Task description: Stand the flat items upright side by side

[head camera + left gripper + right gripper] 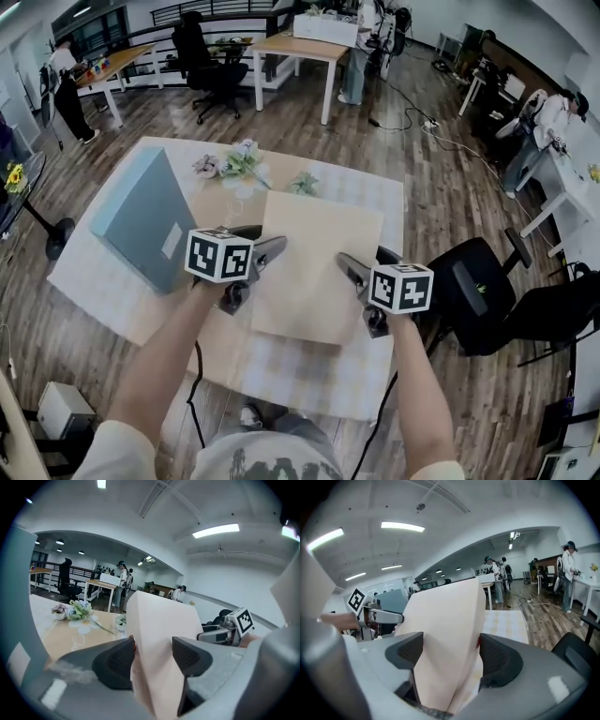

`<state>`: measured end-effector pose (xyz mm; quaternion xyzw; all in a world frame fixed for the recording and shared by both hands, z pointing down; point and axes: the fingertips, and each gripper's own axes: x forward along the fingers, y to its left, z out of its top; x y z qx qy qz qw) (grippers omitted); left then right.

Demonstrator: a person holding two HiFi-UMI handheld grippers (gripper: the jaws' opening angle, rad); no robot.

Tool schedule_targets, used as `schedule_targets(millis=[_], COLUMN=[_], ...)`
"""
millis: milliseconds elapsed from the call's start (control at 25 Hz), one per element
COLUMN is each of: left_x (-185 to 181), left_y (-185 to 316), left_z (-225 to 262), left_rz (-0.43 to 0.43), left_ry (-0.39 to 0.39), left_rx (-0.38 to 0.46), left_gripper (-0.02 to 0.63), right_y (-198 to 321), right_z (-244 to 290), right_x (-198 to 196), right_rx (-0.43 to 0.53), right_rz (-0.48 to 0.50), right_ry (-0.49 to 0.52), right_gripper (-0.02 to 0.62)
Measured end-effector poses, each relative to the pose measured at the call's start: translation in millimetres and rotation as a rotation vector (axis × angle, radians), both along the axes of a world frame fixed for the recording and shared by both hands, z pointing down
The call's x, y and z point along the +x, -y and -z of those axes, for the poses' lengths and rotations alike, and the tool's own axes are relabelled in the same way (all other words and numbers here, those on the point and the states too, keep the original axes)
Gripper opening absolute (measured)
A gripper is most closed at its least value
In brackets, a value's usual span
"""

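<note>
An open-plan office: people (67, 89) are standing at long benches (298, 47), swivel chairs (208, 61) and cables (403, 108) sitting on wood floor (450, 206)

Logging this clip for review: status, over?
Both shut on beige box: left claw, right claw, opposite edges. Box tilted, not upright yet. At left, teal box stands; flowers beyond, not in the way.

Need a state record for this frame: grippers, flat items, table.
left gripper: shut on beige box, left side
right gripper: shut on beige box, right side
beige box: held over table, broad face up, not yet upright
blue-grey box: stands on edge at table's left, apart from beige box
flowers: table's far side
</note>
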<state>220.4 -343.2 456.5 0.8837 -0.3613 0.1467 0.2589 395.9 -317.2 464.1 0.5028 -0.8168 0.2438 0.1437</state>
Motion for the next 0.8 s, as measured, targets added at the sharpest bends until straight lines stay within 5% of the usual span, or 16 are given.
schedule_targets(millis=[480,800], left_x=[-29,-40], left_y=[-36,-71], left_z=[48,47], left_rz=[-0.047,-0.086], left_ry=[0.054,0.044], left_rx=[0.199,0.237], left_gripper=[0.261,0.261], right_y=[-45,-86], right_z=[51,52], right_x=[-32,-44], right_rx=[0.283,0.311], right_rz=[-0.081,-0.114], right_ry=[-0.204,-0.265], right_gripper=[0.362,0.367])
